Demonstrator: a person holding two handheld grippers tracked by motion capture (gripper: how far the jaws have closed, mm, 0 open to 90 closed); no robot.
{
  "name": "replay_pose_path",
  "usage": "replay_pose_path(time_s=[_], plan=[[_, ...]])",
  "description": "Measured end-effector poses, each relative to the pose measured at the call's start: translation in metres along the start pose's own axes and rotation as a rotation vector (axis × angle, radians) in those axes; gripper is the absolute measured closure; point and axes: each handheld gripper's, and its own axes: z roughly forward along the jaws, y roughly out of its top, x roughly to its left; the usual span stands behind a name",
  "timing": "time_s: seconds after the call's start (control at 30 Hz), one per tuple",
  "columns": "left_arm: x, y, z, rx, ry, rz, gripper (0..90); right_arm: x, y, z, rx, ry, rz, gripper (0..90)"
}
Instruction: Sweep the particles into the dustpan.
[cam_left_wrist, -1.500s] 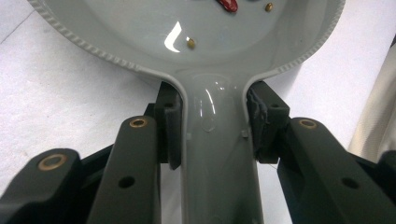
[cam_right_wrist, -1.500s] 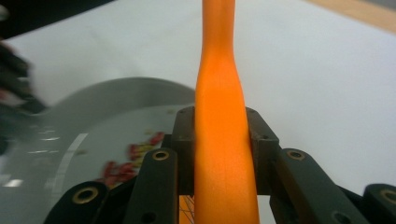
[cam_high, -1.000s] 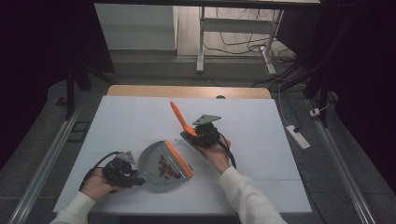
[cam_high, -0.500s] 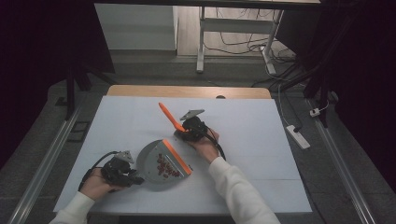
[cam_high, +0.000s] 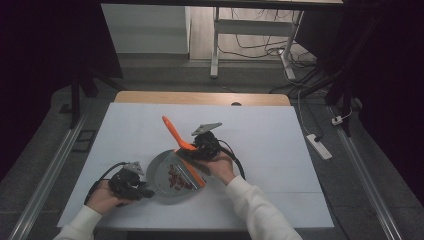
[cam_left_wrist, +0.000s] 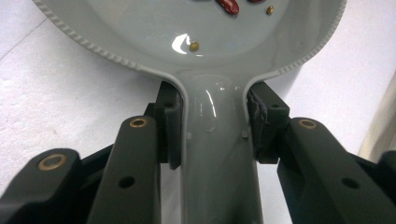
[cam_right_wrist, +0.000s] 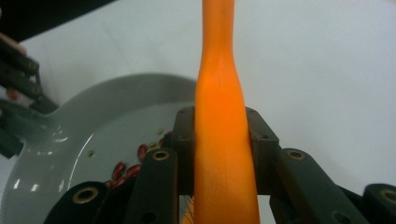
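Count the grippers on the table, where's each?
2. The left gripper is shut on the grey dustpan's handle at the near left; the right gripper is shut on the orange brush handle above the pan.

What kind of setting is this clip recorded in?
Most likely a lab or recording workspace, not a home: a white-covered table stands among dark screens, loose cables trail over the floor behind it, and a power strip lies beside the table.
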Motion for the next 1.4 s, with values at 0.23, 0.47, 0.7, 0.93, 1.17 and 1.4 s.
replay_pose_path(time_s=[0.23,0.47,0.7,0.93,1.17,1.4], plan=[[0.000,-0.001,-0.001,-0.009,-0.010,0.005,62.3,-0.012,-0.017,-0.032,-0.017,-0.119,0.023,70.5],[-0.004,-0.004,-0.005,-0.004,-0.025,0.016,62.3,-0.014,-0.046,-0.063,0.028,-0.179,0.021,70.5],[-0.009,-0.004,-0.005,0.001,-0.024,0.025,62.3,-0.014,-0.057,-0.067,0.054,-0.184,0.034,70.5],[-0.012,-0.003,-0.005,0.005,-0.023,0.026,62.3,-0.008,-0.060,-0.056,0.102,-0.186,0.031,70.5],[-0.014,-0.002,-0.002,0.011,-0.016,0.029,62.3,0.005,-0.059,-0.049,0.105,-0.154,-0.008,70.5],[-0.013,-0.002,-0.001,0.015,-0.021,0.027,62.4,0.010,-0.059,-0.048,0.106,-0.143,-0.007,70.4]])
